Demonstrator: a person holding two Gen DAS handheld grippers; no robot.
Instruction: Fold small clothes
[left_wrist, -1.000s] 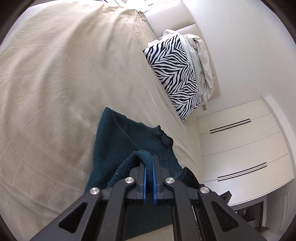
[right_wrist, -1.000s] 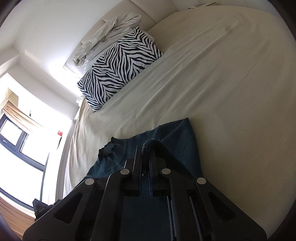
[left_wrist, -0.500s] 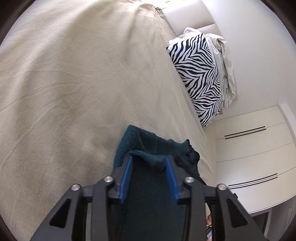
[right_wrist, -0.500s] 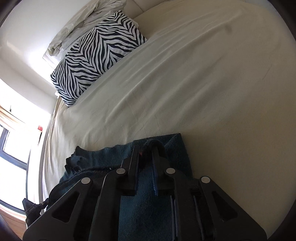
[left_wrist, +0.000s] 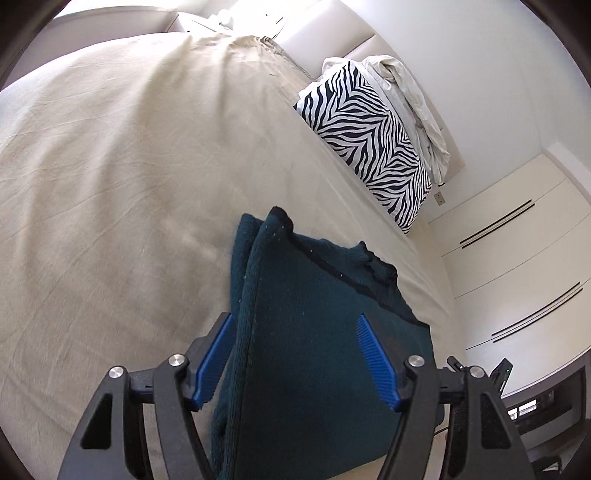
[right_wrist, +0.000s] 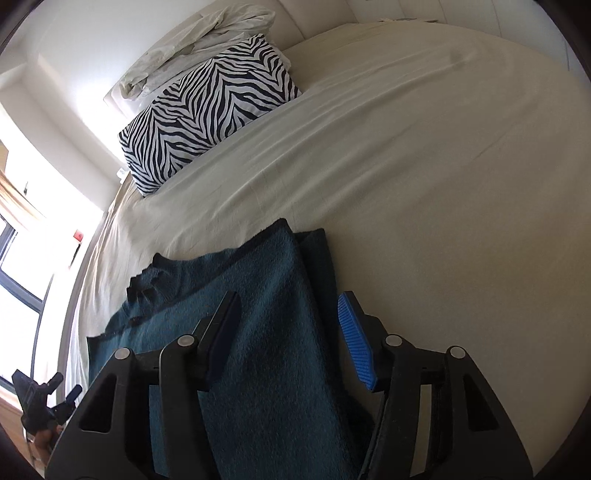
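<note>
A dark teal knitted garment lies folded on the beige bed sheet, its layers stacked with a folded edge on the left. My left gripper is open, its blue pads spread wide just above the garment, holding nothing. In the right wrist view the same garment lies folded on the sheet. My right gripper is open above it and empty. The left gripper also shows at the lower left of the right wrist view.
A zebra-striped pillow and a crumpled white cloth lie at the bed's head. White wardrobe doors stand beyond the bed's edge. In the right wrist view the pillow sits top left, a bright window at far left.
Both grippers were shut on the garment's edge a second ago. They have opened wide and let go, and the garment now lies folded flat on the bed.
</note>
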